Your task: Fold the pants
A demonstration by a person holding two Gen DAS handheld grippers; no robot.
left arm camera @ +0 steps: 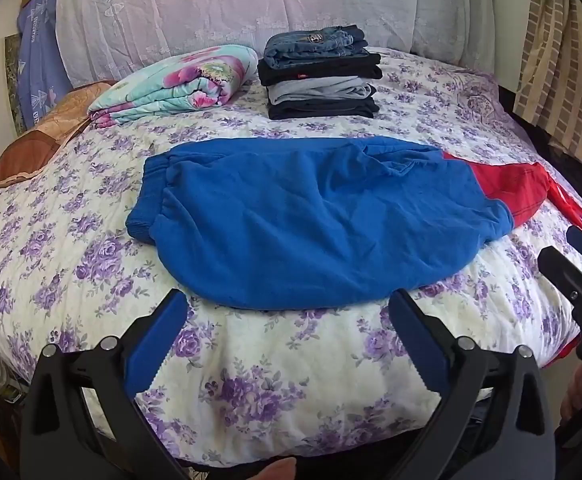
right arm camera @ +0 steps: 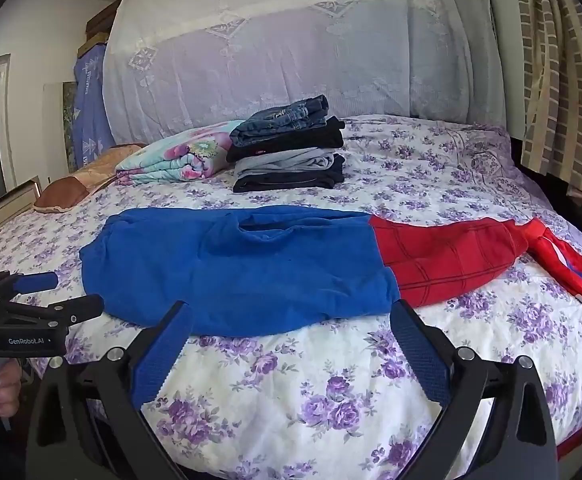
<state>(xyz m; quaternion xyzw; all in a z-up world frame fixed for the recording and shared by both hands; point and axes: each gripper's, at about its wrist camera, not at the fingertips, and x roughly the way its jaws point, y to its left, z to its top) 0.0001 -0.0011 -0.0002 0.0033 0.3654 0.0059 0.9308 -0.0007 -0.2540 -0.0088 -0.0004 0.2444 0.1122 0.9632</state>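
Blue-and-red pants (left arm camera: 315,220) lie flat across a floral bed (left arm camera: 291,360) (folded clothes (left arm camera: 321,74) stacked behind), with the left claw (left arm camera: 287,322) and right claw (right arm camera: 291,330) both wide open, empty, just short of the pants.

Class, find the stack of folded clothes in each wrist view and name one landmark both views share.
Left wrist: stack of folded clothes, upper middle, behind the blue pants.
Right wrist: stack, left of centre, behind the pants.
Shared landmark: floral blanket, just left of the stack.

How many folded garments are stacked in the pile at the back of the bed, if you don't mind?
4 visible: jeans on top, then black, grey, and black at the bottom. Thinner pieces may be hidden between.
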